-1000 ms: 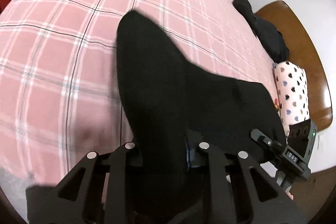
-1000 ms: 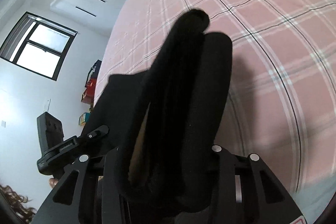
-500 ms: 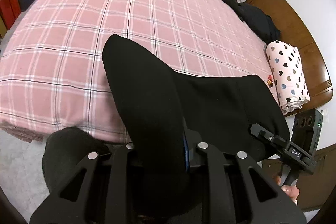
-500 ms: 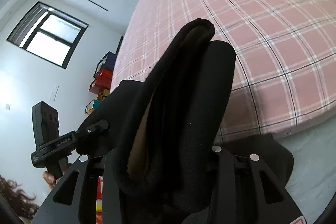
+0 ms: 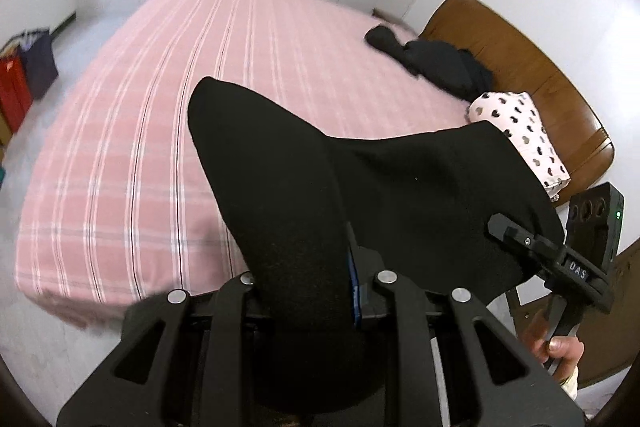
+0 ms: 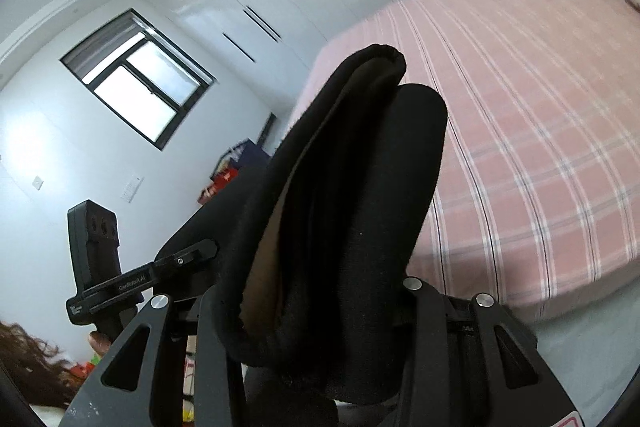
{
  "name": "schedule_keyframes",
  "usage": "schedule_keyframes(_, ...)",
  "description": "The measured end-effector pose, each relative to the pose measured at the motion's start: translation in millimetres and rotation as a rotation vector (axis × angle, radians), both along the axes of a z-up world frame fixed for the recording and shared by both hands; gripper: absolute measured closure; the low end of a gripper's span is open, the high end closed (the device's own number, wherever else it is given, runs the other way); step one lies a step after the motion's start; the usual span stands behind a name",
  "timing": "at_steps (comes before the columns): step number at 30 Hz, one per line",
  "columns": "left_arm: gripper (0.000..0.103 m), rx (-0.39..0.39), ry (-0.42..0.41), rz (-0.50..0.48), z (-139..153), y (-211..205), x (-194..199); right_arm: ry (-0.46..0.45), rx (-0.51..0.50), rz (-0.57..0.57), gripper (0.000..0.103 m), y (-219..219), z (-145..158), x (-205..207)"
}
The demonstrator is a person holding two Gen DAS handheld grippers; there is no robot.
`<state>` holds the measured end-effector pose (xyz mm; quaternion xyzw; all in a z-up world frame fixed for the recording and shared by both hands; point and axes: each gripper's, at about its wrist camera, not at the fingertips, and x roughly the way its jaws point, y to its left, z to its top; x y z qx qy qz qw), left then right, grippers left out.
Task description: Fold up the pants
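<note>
Black pants, bunched, held aloft

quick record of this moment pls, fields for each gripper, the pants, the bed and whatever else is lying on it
left gripper: shut on the black pants
right gripper: shut on the black pants
black pants: held up off the bed, stretched between both grippers, bunched at each grip
bed: pink plaid cover, brown wooden headboard
dark clothes: heaped near the headboard
heart-print roll: beside the dark clothes, partly hidden by the pants
fold: not yet laid down
</note>
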<state>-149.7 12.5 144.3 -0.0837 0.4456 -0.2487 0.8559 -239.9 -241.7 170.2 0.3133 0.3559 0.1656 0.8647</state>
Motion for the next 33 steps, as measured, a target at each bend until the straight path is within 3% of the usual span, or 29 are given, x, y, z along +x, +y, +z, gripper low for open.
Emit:
schedule_keyframes(8,0.082,-0.045,-0.131,-0.004,59.4,-2.4,14.7,-0.121,-0.014,-0.004,0.066,-9.4,54.1,16.8)
schedule_keyframes(19,0.082,-0.040,-0.323,0.001,124.1,-21.6,68.5,-0.289,-0.061,-0.010,0.066,-21.9,116.8,88.1)
schedule_keyframes(25,0.082,-0.045,-0.392,0.013,135.4,-39.1,122.6,-0.359,-0.093,-0.024,0.066,-37.9,128.8,149.7)
schedule_keyframes(33,0.082,-0.042,-0.451,0.039,127.7,-53.6,201.3,-0.394,-0.081,-0.030,0.066,-62.2,116.9,235.6)
